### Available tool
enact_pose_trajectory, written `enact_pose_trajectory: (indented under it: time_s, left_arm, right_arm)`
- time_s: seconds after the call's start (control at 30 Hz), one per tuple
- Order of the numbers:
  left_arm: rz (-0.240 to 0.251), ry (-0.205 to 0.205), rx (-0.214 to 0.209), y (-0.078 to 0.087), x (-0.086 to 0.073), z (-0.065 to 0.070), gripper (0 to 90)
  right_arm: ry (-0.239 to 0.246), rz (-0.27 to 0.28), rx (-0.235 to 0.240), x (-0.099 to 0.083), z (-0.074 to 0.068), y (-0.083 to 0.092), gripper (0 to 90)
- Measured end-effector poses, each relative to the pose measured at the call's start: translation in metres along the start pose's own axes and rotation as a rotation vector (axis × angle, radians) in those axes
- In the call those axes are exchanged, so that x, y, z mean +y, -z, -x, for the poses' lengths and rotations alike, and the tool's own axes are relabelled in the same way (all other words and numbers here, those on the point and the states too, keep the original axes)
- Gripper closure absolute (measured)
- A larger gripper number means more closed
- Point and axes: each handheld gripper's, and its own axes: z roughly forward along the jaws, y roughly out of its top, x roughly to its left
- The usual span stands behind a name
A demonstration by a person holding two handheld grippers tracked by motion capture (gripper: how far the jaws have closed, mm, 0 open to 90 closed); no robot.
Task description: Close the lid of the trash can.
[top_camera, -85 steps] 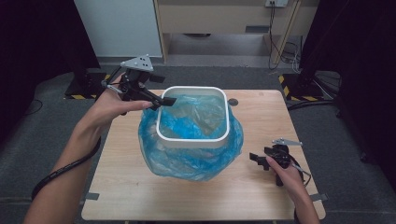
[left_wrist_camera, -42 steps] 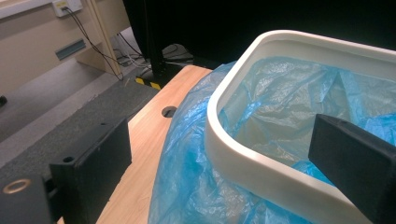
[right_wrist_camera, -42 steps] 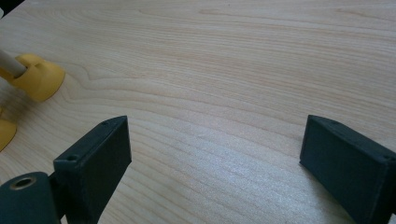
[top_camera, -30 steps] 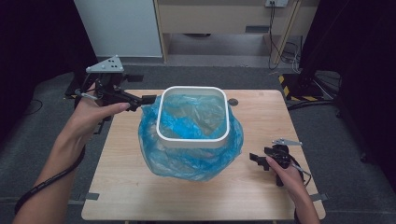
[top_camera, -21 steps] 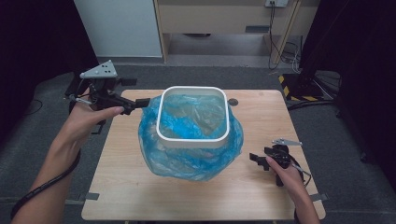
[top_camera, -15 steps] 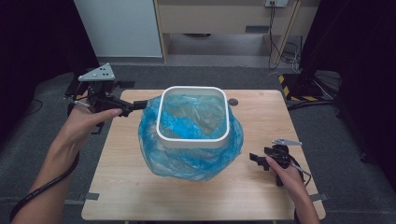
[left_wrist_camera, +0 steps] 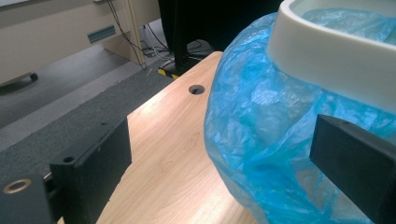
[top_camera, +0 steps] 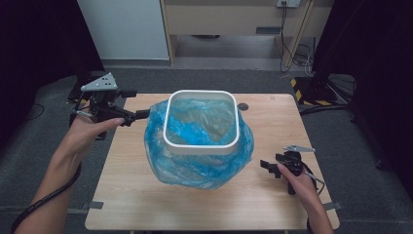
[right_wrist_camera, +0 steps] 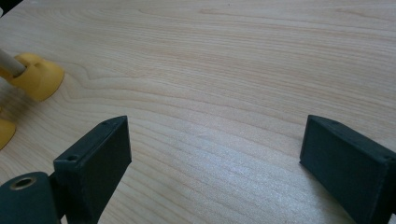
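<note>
Left gripper (top_camera: 141,115) had pulled back off the bin rim to the table's left edge, jaws wide apart, holding nothing, tips just beside the blue bag (top_camera: 195,165). Bag draped over the white bin (top_camera: 200,146) at mid-table (top_camera: 146,204), its plastic bulging down around the sides. Right gripper (top_camera: 267,165) hadn't shifted, resting low at the front right, jaws spread wide, empty, near a yellow piece (right_wrist_camera: 39,77).

One white bin (top_camera: 201,146), one blue bag (top_camera: 195,168), two grippers
</note>
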Motion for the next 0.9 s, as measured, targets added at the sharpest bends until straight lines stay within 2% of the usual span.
enact_pose_trajectory:
  time_s: [0.27, 0.9]
  left_arm:
    - [-0.007, 0.023, 0.009, 0.002, -0.014, -0.008, 4.9]
    - [-0.041, 0.043, 0.035, 0.001, -0.049, -0.019, 4.9]
  right_arm:
    - [-0.001, -0.002, 0.001, 0.0, 0.0, 0.0, 8.5]
    - [0.002, -0.001, -0.008, 0.0, -0.001, 0.0, 8.5]
